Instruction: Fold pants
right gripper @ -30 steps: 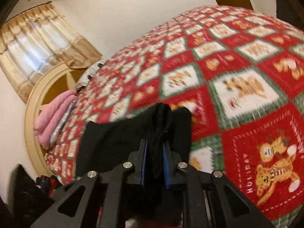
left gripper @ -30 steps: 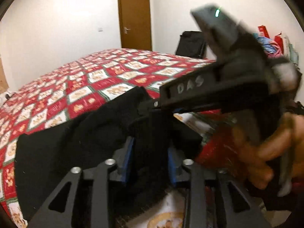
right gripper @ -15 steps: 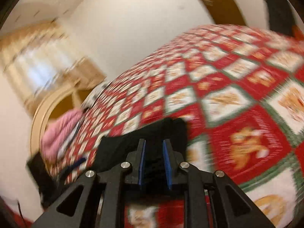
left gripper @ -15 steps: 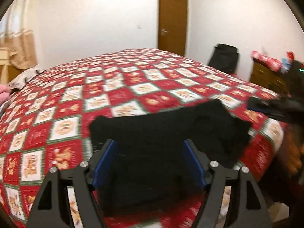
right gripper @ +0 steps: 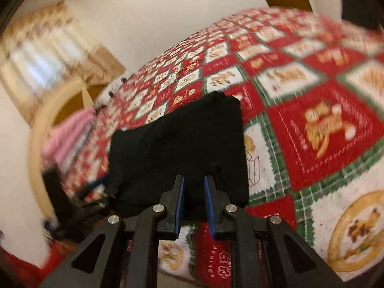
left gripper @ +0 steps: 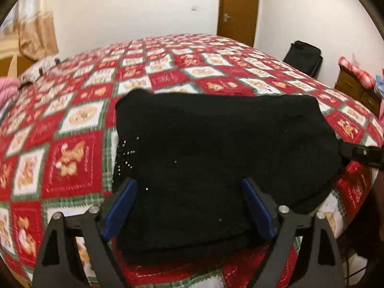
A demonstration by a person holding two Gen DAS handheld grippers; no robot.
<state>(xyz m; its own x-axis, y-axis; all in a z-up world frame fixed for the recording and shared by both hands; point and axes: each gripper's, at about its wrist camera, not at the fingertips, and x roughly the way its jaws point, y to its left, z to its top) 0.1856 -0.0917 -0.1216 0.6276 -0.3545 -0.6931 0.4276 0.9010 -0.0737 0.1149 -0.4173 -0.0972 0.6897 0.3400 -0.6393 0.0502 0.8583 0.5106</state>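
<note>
Black pants (left gripper: 216,148) now lie as a folded rectangle on the quilted bed (left gripper: 79,110), near its front edge. Left claw (left gripper: 189,206) has let go, spread wide above them; right claw (right gripper: 194,200) has loosened, narrowly apart at their edge. Fold looks basically done.

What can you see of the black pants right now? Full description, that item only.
The black pants lie folded into a compact, roughly rectangular stack near the edge of the red patchwork bedspread. The fabric looks soft and matte, with a scatter of small shiny studs near the left side. Layered edges show along the near side. The left gripper stands wide open over the near edge; the right gripper is narrowly open at the other end, not visibly clamping the cloth.
</note>
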